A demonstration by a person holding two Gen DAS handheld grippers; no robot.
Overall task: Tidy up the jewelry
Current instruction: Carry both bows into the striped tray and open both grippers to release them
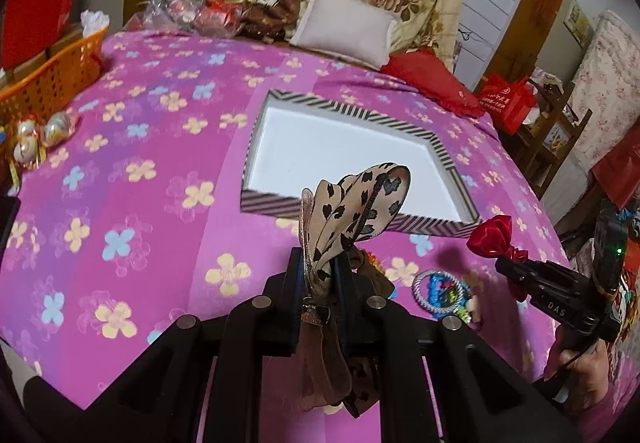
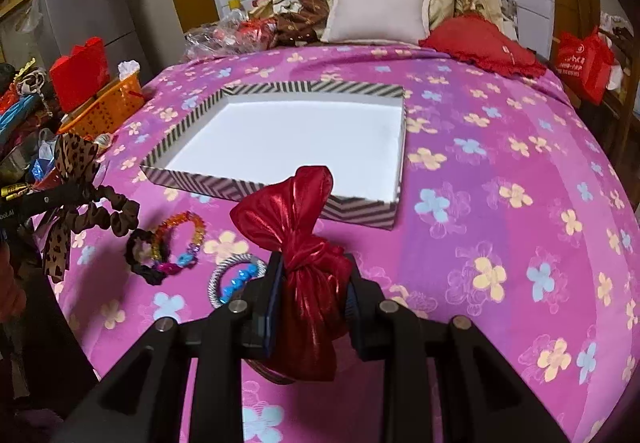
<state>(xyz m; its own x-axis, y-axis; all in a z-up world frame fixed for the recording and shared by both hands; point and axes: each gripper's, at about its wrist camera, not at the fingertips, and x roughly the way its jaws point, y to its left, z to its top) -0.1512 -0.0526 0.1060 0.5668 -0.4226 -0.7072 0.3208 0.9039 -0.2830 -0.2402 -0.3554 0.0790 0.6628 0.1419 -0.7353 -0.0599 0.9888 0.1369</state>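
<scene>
Tools both clamped: left tool [image 1: 320,275] on leopard-print bow [image 1: 352,207], right tool [image 2: 314,287] on red bow [image 2: 300,227]. Striped box [image 2: 224,185] just ahead, bracelets [image 2: 180,239] left of right tool.

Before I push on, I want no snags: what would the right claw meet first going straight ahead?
Probably the striped box: its near wall lies ahead of the right claw, which grips the red bow. Depth is unclear.

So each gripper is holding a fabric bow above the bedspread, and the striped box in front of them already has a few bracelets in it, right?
Not quite. The striped box is empty; the right wrist view shows only its white bottom. The bracelets lie on the bedspread in front of it. The rest holds: the left gripper holds the leopard bow, the right gripper the red bow.
</scene>
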